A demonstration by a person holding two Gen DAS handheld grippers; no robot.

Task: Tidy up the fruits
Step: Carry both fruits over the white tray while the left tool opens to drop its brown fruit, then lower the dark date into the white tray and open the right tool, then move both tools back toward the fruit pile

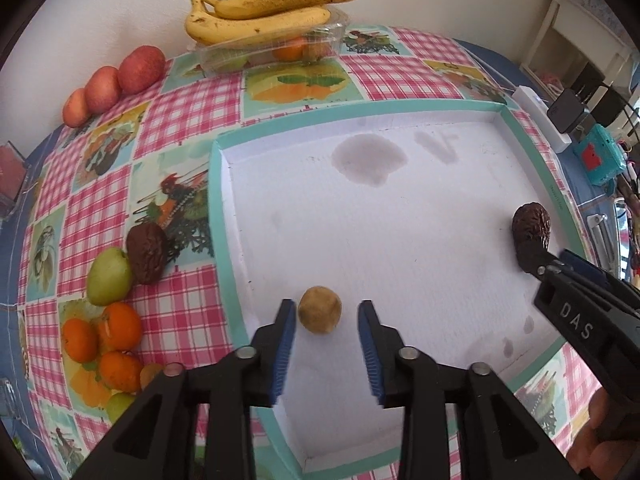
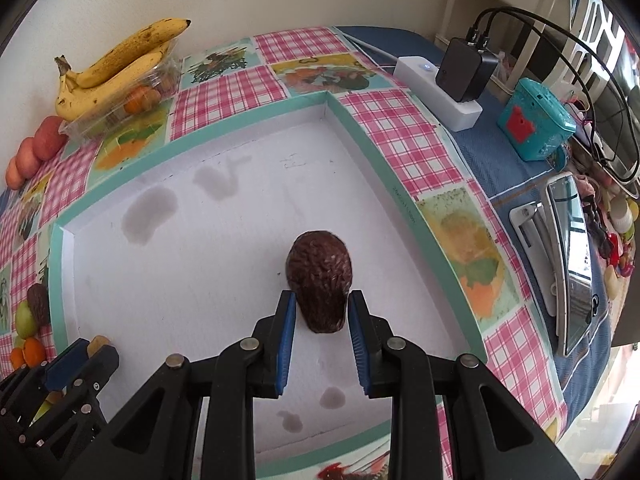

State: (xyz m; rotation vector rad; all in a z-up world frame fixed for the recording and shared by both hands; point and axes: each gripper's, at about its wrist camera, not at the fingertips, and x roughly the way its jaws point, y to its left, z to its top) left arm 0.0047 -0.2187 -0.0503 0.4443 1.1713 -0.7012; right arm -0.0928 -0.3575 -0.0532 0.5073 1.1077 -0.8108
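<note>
Left wrist view: your left gripper (image 1: 326, 320) is spread open over the white tray (image 1: 216, 208), with the small tan round fruit (image 1: 319, 309) lying on the tray floor between the blue pads, nearer the left one and apparently apart from both. Off the tray, on the checked tablecloth (image 1: 184, 120): a dark wrinkled avocado (image 1: 147, 253), a green apple (image 1: 109, 277), a cluster of oranges (image 1: 108, 340), three red apples (image 1: 116, 82) by the wall, and bananas (image 1: 264, 12) atop a clear plastic container (image 1: 272, 50). Your right gripper (image 1: 532, 256) enters from the right edge, its tips at a second dark avocado (image 1: 531, 224) near the tray's right wall. Right wrist view: the right gripper (image 2: 322, 314) brackets that avocado (image 2: 320, 280), pads at or just beside its flanks (firm contact cannot be told, so whether it is clenched is uncertain). The tray (image 2: 384, 168) bears several grey damp stains. Step in hand, by judgement: both fruits sit inside the tray, either freshly set down or about to be grasped. Next move calls for either closing squarely on each fruit or backing straight out, without nudging the round one, which looks likely to roll.
</note>
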